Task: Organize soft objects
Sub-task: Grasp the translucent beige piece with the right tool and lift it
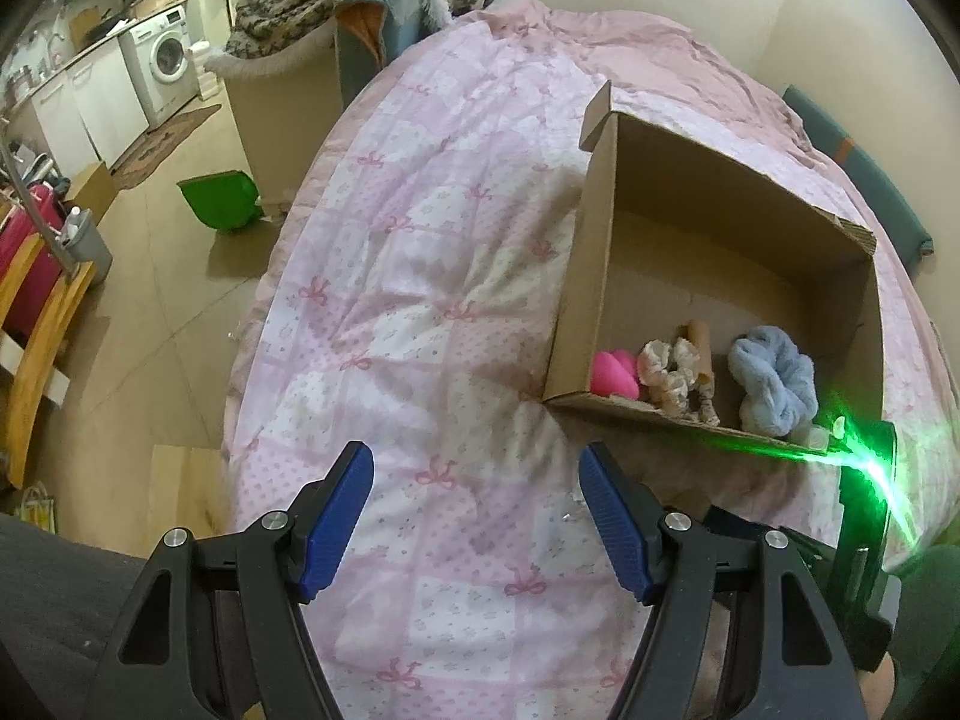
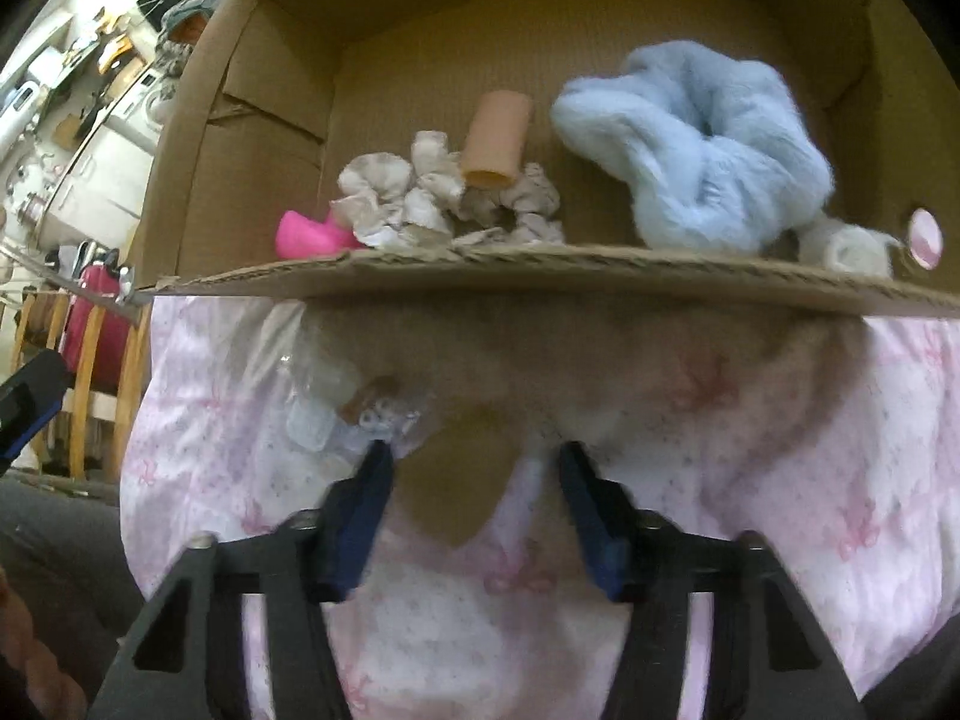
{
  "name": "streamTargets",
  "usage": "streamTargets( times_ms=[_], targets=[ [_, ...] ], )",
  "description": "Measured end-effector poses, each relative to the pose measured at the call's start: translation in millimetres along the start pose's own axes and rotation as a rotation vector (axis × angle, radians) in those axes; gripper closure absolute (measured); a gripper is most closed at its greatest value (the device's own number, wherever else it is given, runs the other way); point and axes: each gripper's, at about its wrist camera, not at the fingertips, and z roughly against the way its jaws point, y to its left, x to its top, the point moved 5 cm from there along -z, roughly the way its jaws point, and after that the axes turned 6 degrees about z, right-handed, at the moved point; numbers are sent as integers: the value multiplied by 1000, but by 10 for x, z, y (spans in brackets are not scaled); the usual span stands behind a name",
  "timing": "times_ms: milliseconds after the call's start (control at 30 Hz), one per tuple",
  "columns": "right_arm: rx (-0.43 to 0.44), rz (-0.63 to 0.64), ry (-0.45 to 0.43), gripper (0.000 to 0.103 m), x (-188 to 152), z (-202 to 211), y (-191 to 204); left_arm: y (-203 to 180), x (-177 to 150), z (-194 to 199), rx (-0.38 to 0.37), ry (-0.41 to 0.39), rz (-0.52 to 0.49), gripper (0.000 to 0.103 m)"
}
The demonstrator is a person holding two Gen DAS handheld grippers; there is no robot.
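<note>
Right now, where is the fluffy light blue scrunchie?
The fluffy light blue scrunchie lies inside the open cardboard box on the bed, near its front wall, to the right of the beige patterned scrunchie in both wrist views.

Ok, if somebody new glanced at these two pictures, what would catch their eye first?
Probably the open cardboard box on the pink quilt, with a fluffy blue scrunchie, a beige scrunchie and something bright pink lined up along its near wall. Next, a tan heart-shaped piece on the quilt between the right gripper's open jaws. In the left view, a green flare streaks across the box's near right corner.
</note>
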Motion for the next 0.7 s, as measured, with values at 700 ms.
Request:
streamTargets(
  times_ms=[700],
  targets=[
    [95, 30, -75, 95, -57, 794, -66, -628, -286, -434, -79, 156, -165, 35]
  ],
)
